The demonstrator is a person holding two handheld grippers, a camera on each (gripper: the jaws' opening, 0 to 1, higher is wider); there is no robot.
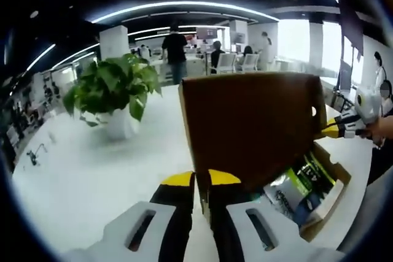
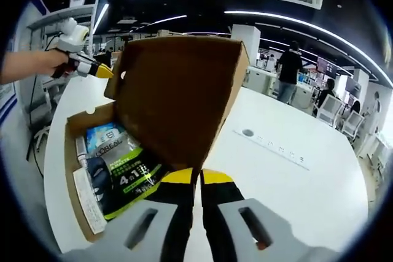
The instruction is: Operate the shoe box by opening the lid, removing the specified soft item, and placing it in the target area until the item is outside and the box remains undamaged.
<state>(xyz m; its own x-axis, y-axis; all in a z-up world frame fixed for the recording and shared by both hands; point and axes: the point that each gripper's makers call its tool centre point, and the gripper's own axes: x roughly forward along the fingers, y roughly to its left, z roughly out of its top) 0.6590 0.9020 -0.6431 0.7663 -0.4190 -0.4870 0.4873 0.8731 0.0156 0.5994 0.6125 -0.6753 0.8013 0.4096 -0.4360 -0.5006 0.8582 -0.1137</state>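
A brown cardboard shoe box lies on the white table with its lid raised upright. Inside lie soft packets: a blue-white pouch and a dark green one, which also show in the left gripper view as packets. My left gripper is shut on the lower corner of the lid. At the lid's other edge, my right gripper pinches the cardboard too. Each gripper shows in the other's view, held by a hand: the right gripper and the left gripper.
A leafy plant in a white pot stands on the table to the left of the box. A round port and a thin strip sit in the tabletop. People, desks and chairs fill the office behind.
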